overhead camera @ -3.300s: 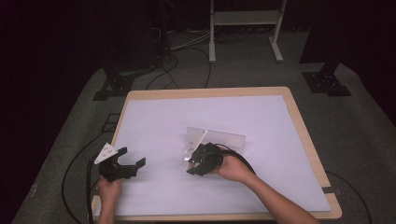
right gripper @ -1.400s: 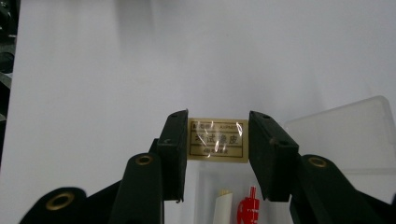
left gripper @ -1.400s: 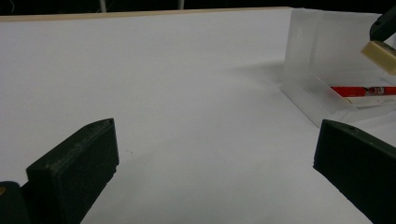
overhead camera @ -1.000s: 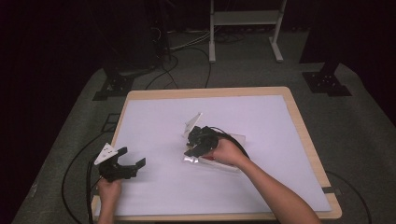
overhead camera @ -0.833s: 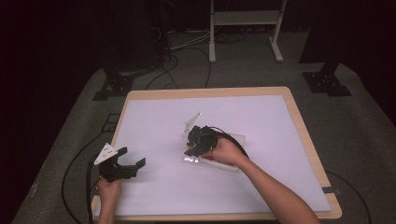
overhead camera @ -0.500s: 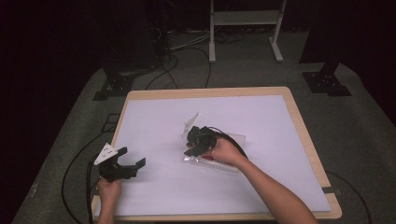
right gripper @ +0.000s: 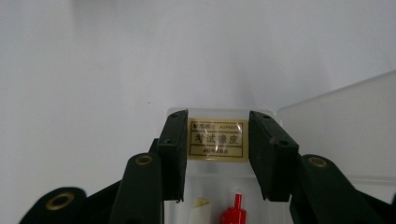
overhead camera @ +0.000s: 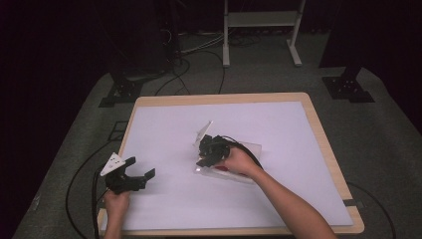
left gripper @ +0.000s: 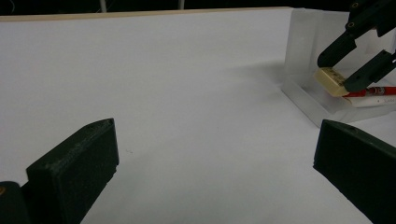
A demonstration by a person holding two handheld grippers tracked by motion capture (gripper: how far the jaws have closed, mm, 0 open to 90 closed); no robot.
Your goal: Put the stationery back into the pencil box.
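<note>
White table; right hand-held gripper apparently clamps eraser.

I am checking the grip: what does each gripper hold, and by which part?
The right gripper holds a cream eraser by its two short ends, over the clear box. The left gripper holds nothing; its jaws stand open.

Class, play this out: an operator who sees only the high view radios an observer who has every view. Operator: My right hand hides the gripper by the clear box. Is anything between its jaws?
Observer: Yes. The right gripper pinches a cream eraser with a printed label, one jaw on each side.
Operator: Anything lying under it?
Observer: A red pen and a white item lie side by side in the clear box.
Operator: And my other hand?
Observer: The left gripper has its jaws wide open, with just the bare table between them.
</note>
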